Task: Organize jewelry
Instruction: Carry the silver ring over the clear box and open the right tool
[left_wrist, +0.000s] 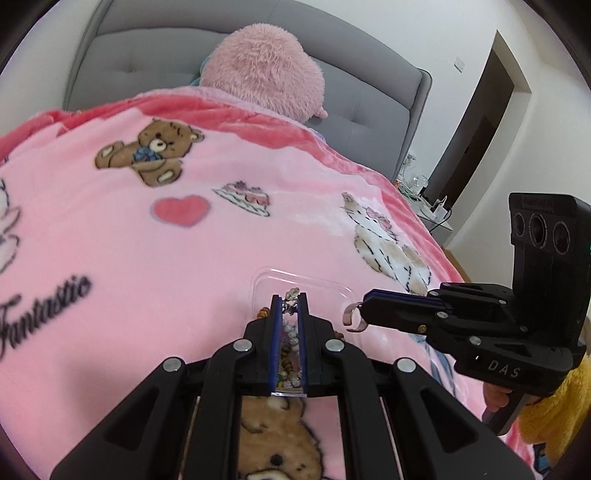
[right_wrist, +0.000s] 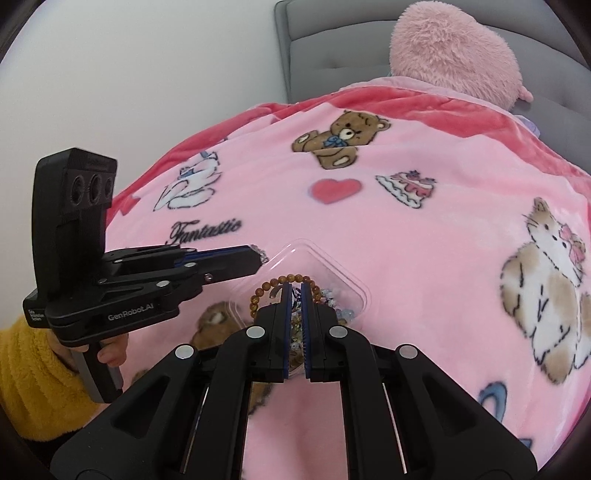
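Low in the centre of both views a clear tray (right_wrist: 354, 291) of jewelry lies on the pink blanket (left_wrist: 147, 240), an amber bead bracelet (right_wrist: 266, 286) draped over its near-left rim. The left gripper (left_wrist: 289, 306) has its jaws almost together, pinching a small sparkly piece (left_wrist: 291, 295) at the tips above the tray. At the right of the left view, the right gripper (left_wrist: 364, 309) is closed on a pinkish ring (left_wrist: 352, 317), beside the tray's right edge.
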